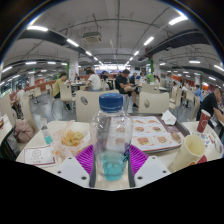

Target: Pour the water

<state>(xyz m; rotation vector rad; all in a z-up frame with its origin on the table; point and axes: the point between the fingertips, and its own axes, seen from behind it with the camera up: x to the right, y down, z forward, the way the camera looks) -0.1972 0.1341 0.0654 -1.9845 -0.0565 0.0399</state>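
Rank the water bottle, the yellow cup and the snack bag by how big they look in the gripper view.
1. Water bottle, though it is nearest, between the fingers.
2. and 3. Snack bag and yellow cup look about alike.

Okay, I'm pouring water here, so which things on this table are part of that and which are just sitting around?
Part of the job:
- water bottle with blue cap, standing between the tool's pink pads
- pale cup beside the bottle, likely the pouring target

Just lying about:
- picture menu beyond the bottle
- bag of snacks
- card on the table
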